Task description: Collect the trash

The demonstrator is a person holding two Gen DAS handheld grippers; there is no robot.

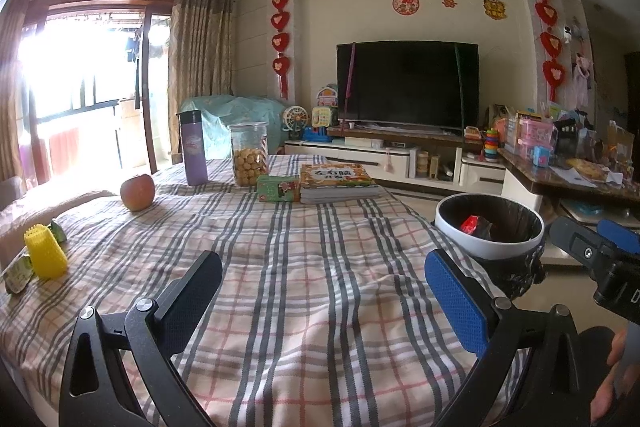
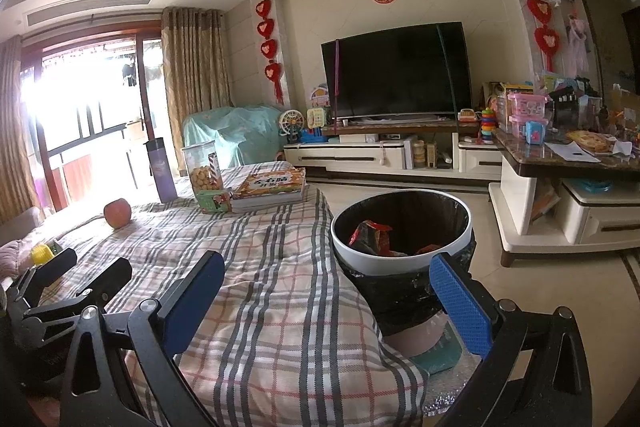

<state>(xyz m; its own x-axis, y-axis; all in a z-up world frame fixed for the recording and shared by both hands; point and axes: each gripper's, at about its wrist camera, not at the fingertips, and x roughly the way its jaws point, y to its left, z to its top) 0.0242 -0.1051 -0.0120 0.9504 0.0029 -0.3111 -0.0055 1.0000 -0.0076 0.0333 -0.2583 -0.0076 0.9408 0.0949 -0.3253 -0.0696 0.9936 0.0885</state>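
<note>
Both grippers' jaws wide, empty — left gripper (image 1: 324, 291), right gripper (image 2: 328, 291); trash bin (image 2: 400, 267) base hidden by tablecloth (image 2: 256, 267).

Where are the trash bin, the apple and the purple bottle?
trash bin (image 2: 362, 264): right wrist view, white front rim.
apple (image 1: 137, 192): left wrist view, middle of fruit.
purple bottle (image 1: 194, 155): left wrist view, middle of body.

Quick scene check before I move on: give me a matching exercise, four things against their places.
Things:
1. apple
2. trash bin
3. purple bottle
4. green carton

Places:
A. beside the table's right edge
B. against the books
C. left of the cookie jar
D. alone, table's left side

Pairs: 1-D, 2-A, 3-C, 4-B
</note>
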